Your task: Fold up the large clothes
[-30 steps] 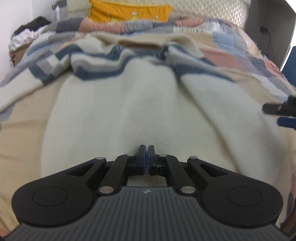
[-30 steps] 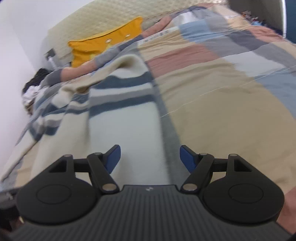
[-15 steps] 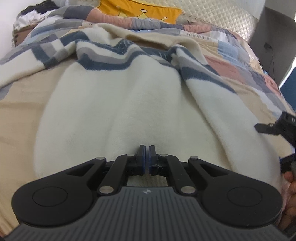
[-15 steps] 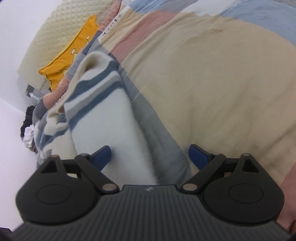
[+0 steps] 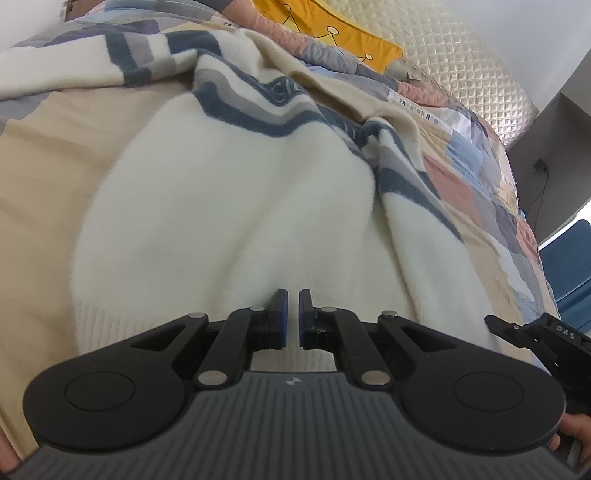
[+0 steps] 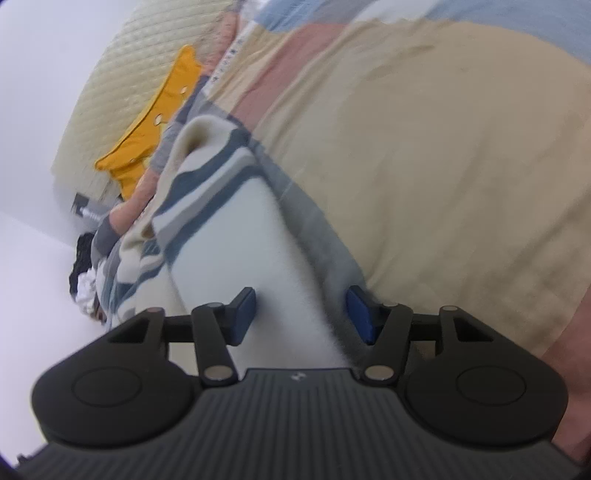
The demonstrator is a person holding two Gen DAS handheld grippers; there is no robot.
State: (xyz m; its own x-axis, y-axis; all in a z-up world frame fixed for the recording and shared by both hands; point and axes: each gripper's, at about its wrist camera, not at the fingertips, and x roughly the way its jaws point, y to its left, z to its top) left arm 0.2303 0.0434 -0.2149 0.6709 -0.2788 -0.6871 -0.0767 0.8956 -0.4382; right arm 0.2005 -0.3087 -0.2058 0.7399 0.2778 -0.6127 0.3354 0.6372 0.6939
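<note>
While left gripper (image 5: 291,319) pinches sweater (image 5: 229,206) hem, right gripper (image 6: 301,317) jaws close around its edge, readying a fold.

Sweater (image 5: 229,206) on bed (image 5: 44,155), before pillow (image 5: 332,29)

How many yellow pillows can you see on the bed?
1. The yellow pillow lies at the head of the bed, against the quilted headboard, beyond the striped white sweater. Others may be hidden outside these two views.
</note>
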